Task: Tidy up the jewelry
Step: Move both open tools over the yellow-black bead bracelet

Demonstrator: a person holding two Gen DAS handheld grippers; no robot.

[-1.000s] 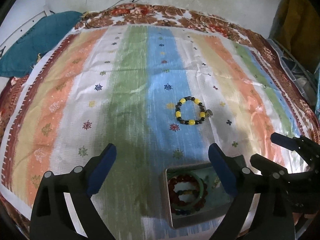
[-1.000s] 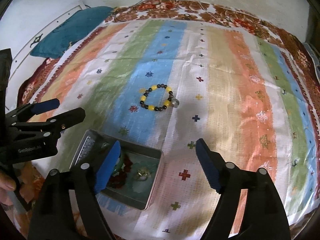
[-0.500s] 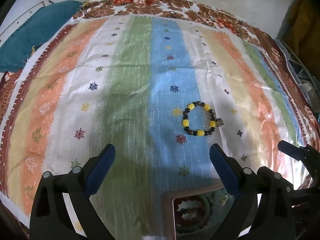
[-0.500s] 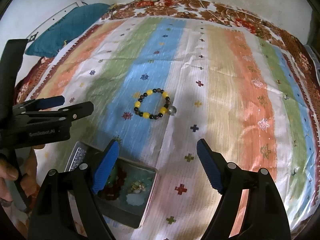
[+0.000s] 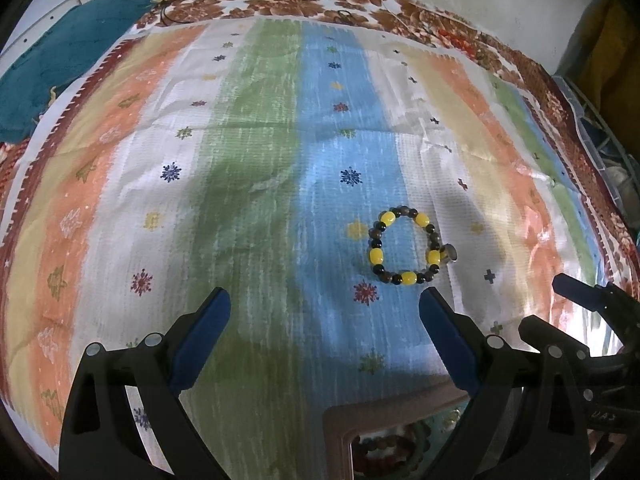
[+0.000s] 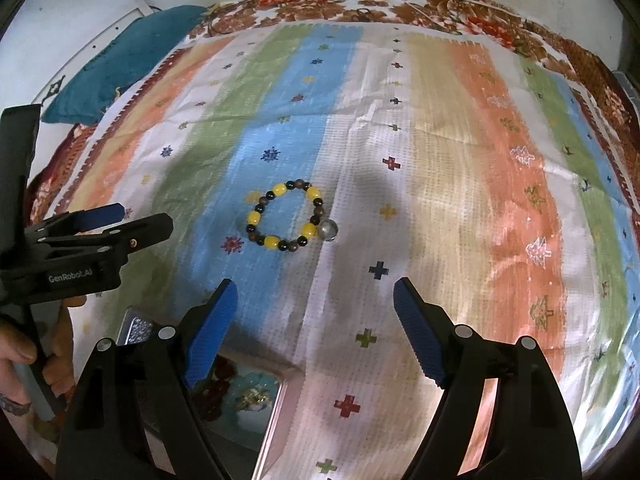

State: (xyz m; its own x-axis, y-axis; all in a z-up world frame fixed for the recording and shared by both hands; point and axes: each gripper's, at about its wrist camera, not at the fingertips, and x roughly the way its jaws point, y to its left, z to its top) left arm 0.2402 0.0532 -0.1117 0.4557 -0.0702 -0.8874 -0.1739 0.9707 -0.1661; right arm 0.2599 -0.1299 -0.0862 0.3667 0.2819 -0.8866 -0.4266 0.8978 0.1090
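Observation:
A bracelet of yellow and dark beads with a small silver charm lies flat on the blue stripe of the cloth; it also shows in the right wrist view. A metal tin holding red and green bracelets sits at the near edge; in the right wrist view the tin is partly behind my left finger. My left gripper is open and empty, with the bracelet just beyond its right fingertip. My right gripper is open and empty, short of the bracelet.
A striped patterned cloth covers a bed with a floral brown border. A teal pillow lies at the far left. The right gripper shows at the left view's right edge; the left gripper and holding hand show at the right view's left.
Both grippers have moved forward toward the beaded bracelet, which now looks larger and nearer. The tin has slid down to the bottom edge of both views. Both grippers stay open.

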